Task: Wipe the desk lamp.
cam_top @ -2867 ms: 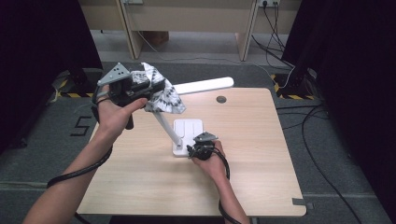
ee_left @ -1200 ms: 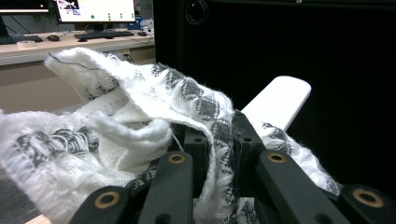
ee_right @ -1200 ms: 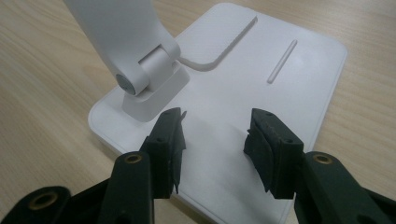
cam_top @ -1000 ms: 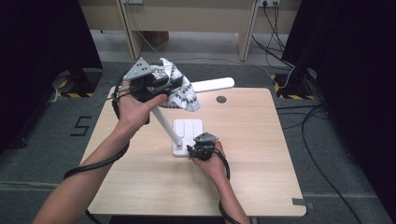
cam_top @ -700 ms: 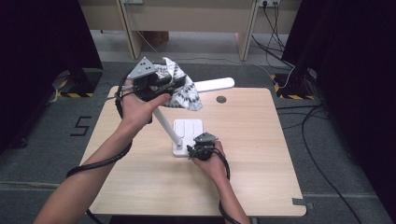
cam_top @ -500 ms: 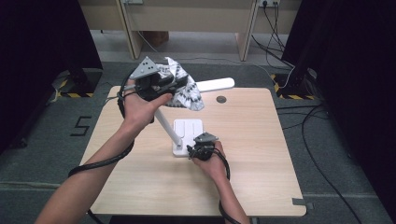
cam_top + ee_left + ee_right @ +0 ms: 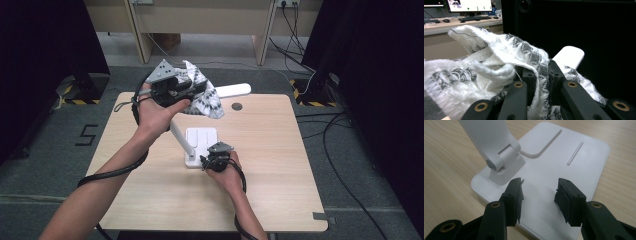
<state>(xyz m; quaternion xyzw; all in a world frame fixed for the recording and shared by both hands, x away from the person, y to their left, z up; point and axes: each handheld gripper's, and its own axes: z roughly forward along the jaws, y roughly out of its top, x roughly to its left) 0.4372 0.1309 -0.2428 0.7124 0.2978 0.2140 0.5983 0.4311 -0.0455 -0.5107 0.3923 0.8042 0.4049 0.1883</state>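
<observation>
The left gripper (image 7: pixel 192 92) is clamped on a white, black-patterned cloth (image 7: pixel 205 97), held up by the lamp head (image 7: pixel 234 90). The right gripper (image 7: pixel 539 192), jaws half open and empty, rests on the lamp base (image 7: pixel 564 150), seemingly touching. No lettering readable.

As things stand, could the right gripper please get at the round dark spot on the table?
Probably yes: the right gripper, jaws apart on the lamp base, has bare table up to the round dark spot.
</observation>
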